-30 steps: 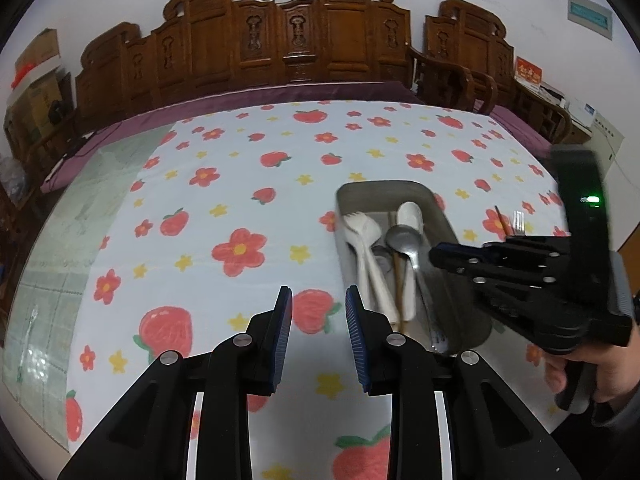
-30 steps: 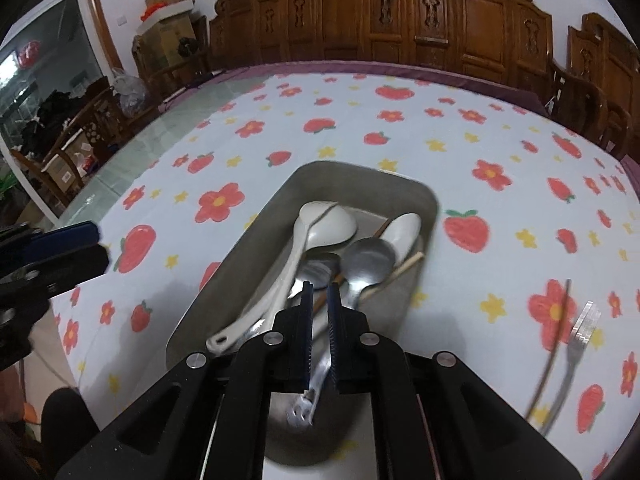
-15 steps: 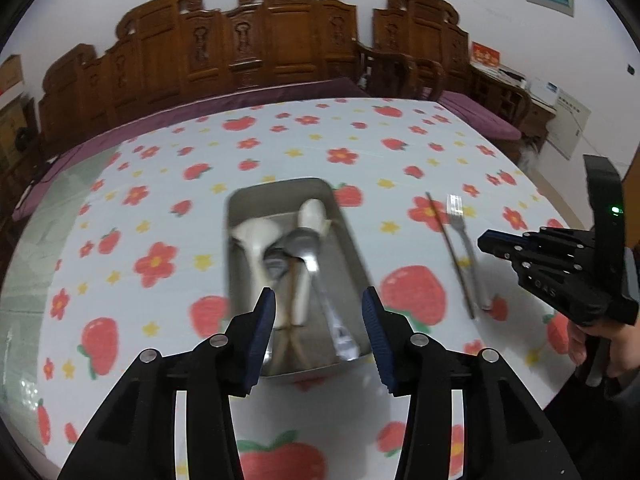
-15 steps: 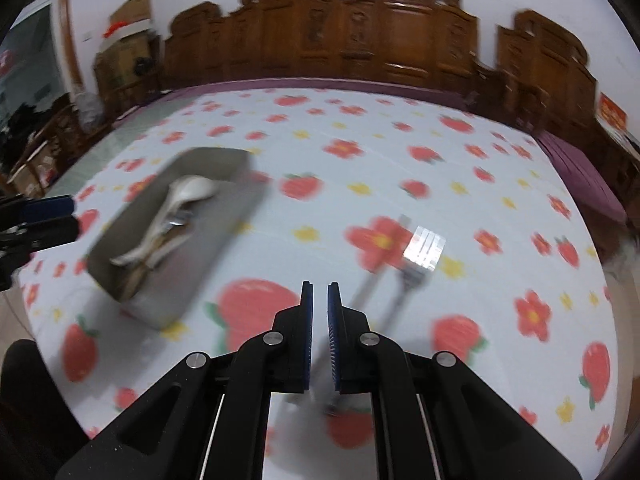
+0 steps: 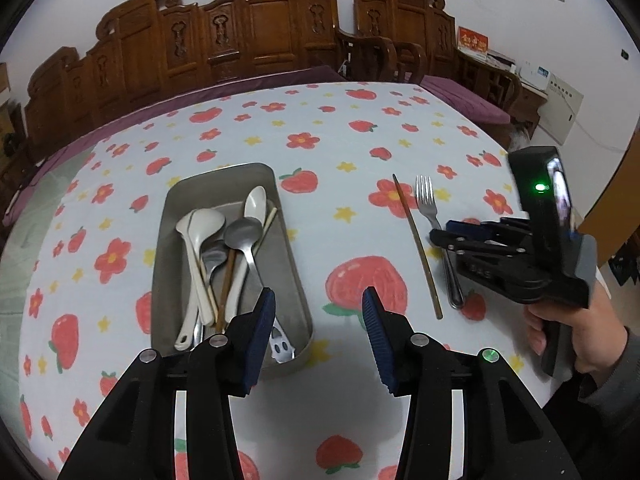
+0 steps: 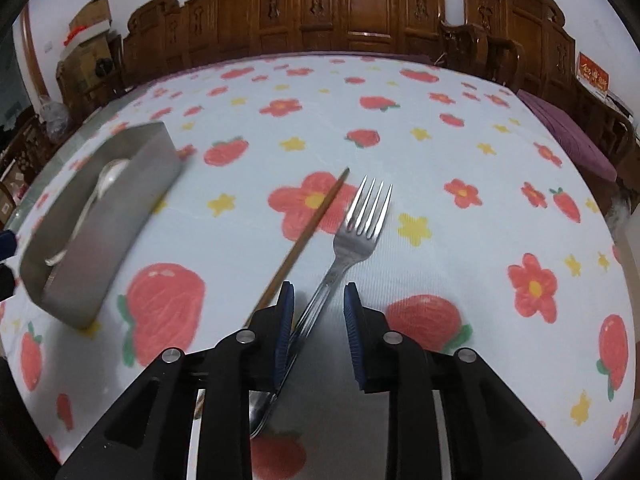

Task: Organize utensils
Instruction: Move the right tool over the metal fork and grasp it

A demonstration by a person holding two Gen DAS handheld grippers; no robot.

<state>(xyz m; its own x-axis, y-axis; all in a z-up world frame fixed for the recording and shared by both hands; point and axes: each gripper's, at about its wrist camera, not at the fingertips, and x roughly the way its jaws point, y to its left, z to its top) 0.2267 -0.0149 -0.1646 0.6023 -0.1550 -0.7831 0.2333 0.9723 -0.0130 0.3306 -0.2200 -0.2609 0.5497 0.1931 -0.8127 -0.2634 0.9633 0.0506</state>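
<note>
Right gripper (image 6: 318, 316) jaws just opening, fork (image 6: 352, 236) handle between

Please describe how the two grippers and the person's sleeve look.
Both the left gripper and the right gripper are black plastic with silver screws and ribbed blue pads. The right one carries a green light. The sleeve is grey.

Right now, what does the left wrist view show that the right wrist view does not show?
Only the left wrist view shows the spoons in the metal tray clearly, the open left gripper, and the hand holding the right gripper. Only the right wrist view shows the fork handle lying between the right gripper's open jaws, which have just been opening. Both show tray, fork, chopstick and flowered tablecloth.
</note>
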